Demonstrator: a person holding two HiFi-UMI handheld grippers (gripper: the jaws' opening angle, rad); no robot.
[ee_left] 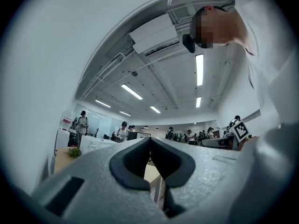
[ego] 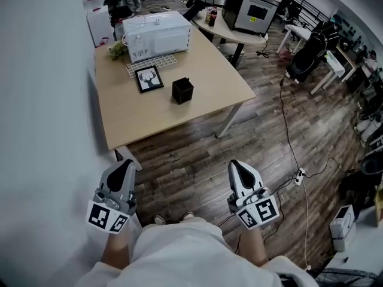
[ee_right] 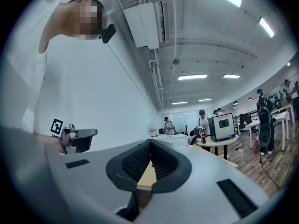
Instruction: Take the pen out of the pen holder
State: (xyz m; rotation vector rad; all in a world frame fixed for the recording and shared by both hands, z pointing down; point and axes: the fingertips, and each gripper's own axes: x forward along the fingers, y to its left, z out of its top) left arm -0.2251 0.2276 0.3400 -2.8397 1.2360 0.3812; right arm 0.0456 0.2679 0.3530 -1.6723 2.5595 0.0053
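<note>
A black square pen holder (ego: 182, 91) stands near the middle of the light wooden table (ego: 203, 64); whether a pen is in it is too small to make out. Both grippers hang low in front of the person, well short of the table's near edge. My left gripper (ego: 127, 162) (ee_left: 150, 140) has its jaws together with nothing between them. In the same way my right gripper (ego: 234, 164) (ee_right: 150, 143) is shut and empty. The right gripper view also shows the left gripper (ee_right: 77, 137) off to its left.
On the table stand a white appliance (ego: 157, 34), a small plant (ego: 116, 51), a keyboard (ego: 151, 63) and a framed deer picture (ego: 149, 78). A white wall runs along the left. A cable (ego: 290, 136) and a power strip (ego: 299, 174) lie on the wooden floor at right.
</note>
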